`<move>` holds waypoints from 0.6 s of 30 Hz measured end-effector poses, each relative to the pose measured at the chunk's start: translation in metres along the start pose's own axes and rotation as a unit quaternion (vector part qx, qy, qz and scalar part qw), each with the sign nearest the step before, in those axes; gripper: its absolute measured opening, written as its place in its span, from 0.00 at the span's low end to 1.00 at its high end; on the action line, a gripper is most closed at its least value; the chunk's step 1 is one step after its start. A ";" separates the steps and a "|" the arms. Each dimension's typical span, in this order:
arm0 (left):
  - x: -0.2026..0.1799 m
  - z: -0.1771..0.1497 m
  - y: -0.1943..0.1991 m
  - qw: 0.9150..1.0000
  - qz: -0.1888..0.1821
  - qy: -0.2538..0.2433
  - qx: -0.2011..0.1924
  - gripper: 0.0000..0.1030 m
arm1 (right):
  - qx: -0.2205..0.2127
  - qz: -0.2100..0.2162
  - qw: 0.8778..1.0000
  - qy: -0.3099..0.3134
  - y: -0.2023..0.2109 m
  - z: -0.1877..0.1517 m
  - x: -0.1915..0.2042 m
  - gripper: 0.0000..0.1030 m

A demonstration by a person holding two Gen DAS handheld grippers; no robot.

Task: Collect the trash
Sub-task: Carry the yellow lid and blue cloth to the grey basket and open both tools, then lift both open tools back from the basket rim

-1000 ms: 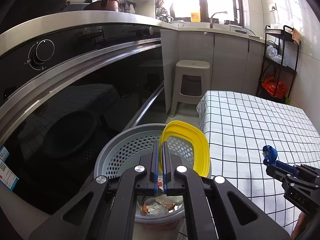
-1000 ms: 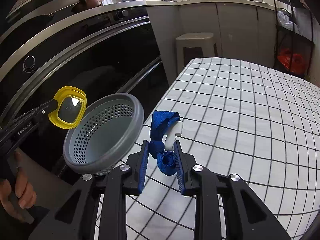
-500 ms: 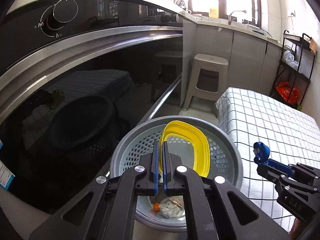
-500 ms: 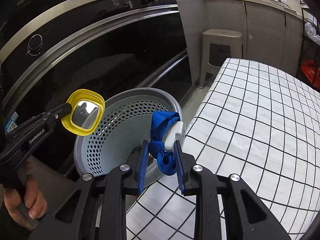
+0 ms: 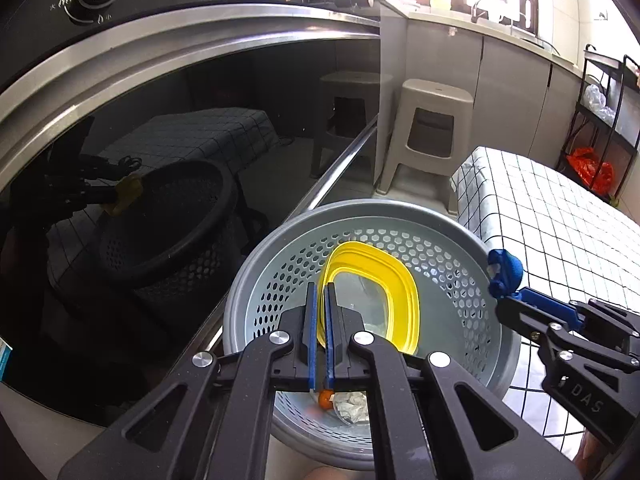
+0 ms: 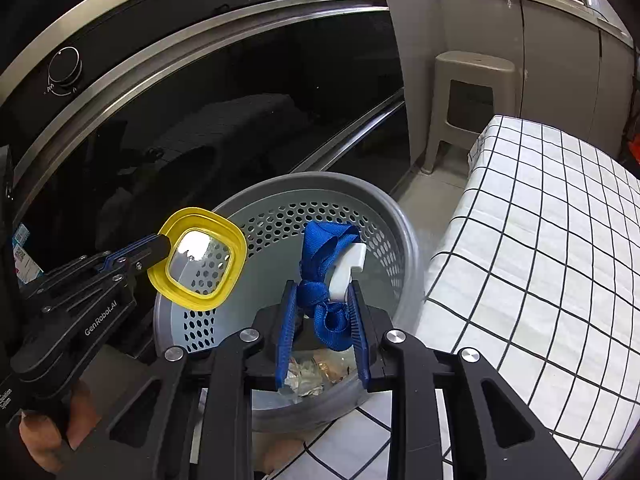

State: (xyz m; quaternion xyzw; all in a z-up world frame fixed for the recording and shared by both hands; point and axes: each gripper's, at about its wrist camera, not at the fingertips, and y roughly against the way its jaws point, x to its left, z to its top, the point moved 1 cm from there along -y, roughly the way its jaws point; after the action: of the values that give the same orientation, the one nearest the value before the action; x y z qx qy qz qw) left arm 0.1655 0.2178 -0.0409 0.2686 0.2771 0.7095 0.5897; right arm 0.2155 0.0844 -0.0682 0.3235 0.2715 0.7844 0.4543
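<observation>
Left gripper jaws clamp yellow lid, right gripper jaws grip blue strap, both over grey bin.

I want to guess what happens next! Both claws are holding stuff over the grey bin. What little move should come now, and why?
Probably open the right claw and let the blue strap drop. It already hangs over the grey bin, where other scraps lie at the bottom. The left claw, pinching the yellow lid over the bin too, could likely let go next.
</observation>
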 end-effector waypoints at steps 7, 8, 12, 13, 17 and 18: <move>0.004 -0.002 -0.004 1.000 0.000 0.007 0.010 0.07 | 0.007 0.005 1.000 0.004 -0.013 0.005 0.006 0.24; 0.004 -0.002 -0.003 1.000 0.000 0.007 0.009 0.08 | 0.007 0.007 1.000 0.004 -0.014 0.006 0.005 0.26; 0.007 -0.002 -0.001 1.000 0.003 0.009 0.006 0.13 | -0.001 0.005 1.000 -0.001 -0.010 0.005 0.004 0.42; 0.008 -0.002 -0.001 1.000 0.004 0.010 0.006 0.17 | -0.004 0.004 1.000 -0.003 -0.008 0.005 0.004 0.47; 0.011 -0.002 0.005 1.000 0.008 0.020 -0.007 0.54 | -0.013 -0.002 1.000 -0.004 -0.002 0.003 0.002 0.52; 0.011 -0.001 0.007 1.000 0.009 0.020 -0.009 0.54 | -0.014 -0.005 1.000 -0.004 -0.001 0.002 0.002 0.52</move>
State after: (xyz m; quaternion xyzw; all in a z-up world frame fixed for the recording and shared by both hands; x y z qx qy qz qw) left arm 0.1580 0.2274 -0.0363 0.2515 0.2800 0.7224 0.5800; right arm 0.2171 0.0864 -0.0667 0.3185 0.2604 0.7845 0.4641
